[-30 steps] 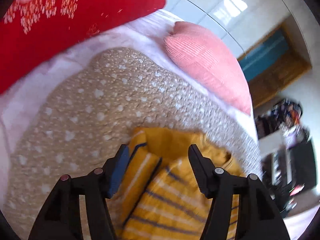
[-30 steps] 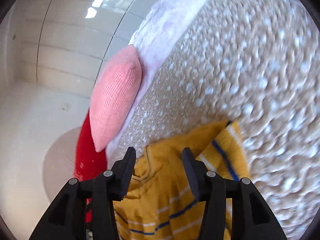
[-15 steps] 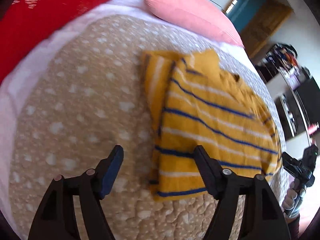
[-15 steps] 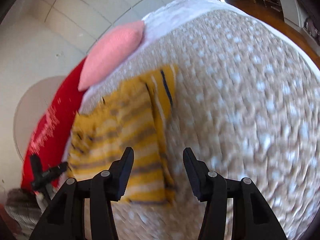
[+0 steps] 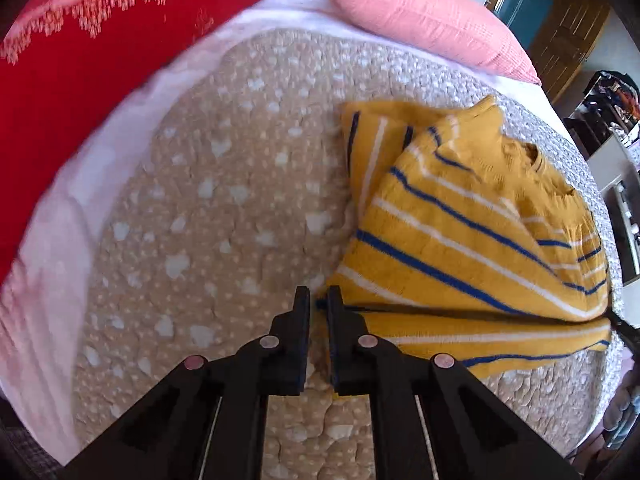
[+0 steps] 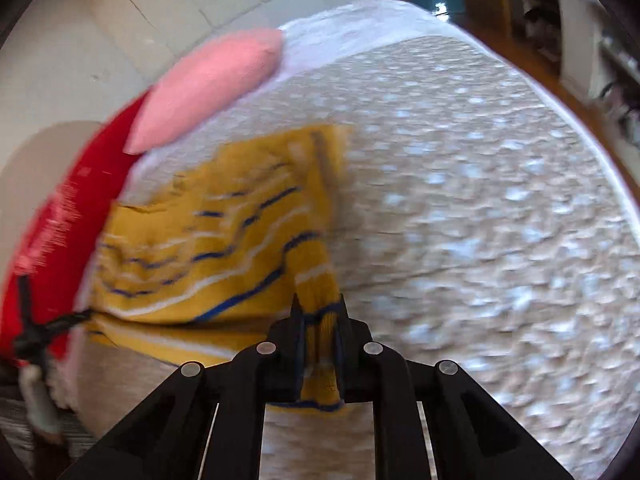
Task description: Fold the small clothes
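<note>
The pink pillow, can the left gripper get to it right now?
Probably not yet. The left gripper is shut on a corner of the yellow striped sweater, so it is busy. The pink pillow lies across the bed, with only open quilt between.

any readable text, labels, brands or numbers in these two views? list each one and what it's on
None can be read.
Red pillow: a pale pattern, too smeared to tell whether it is lettering.
Yellow striped sweater: stripes only, no label showing.
Pink pillow, quilted blanket, both grippers: no markings.
Shelves at the far right: too small to read.
</note>
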